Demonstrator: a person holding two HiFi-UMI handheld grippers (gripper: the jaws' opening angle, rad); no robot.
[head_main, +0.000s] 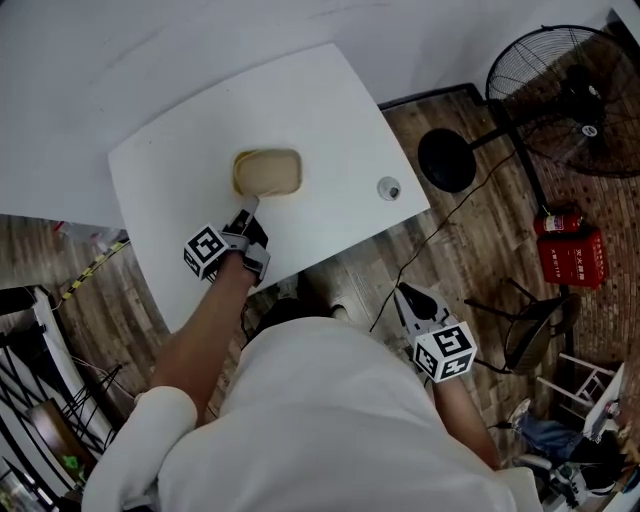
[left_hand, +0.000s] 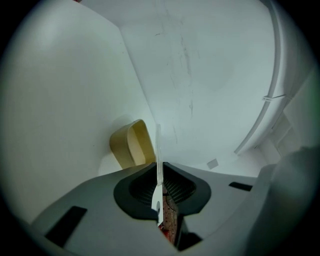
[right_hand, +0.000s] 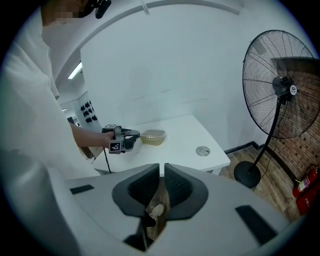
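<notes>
A: Thing in hand?

B: Thin white strip (left_hand: 158, 150), seen edge-on. The left gripper (head_main: 247, 210) has its jaws clamped onto it, and the strip stands up past the tips (small hole near its lower end).

A: And the nearest thing?

B: Tan box (head_main: 268, 172), lidded, on the white table (head_main: 330, 110). In the head view it sits at 1 o'clock from the left gripper's tips, just beside them. I can't tell whether strip and box touch. The box's long axis runs 9 to 3 o'clock.

A: Right gripper?

B: Right gripper (head_main: 403, 293) is off the table, over the floor, at 5 o'clock from the box and well apart from it. Its jaws are drawn together to a thin slit with nothing between them. The left one is far nearer.

A: Anything in the way?

B: Nothing between the left tips and the box. A round cap (head_main: 388, 188) is set in the table at 3 o'clock from the box, apart from it. A fan (head_main: 575, 95) stands on the floor at 2 o'clock, with a red fire extinguisher (head_main: 558, 221) below it.
</notes>
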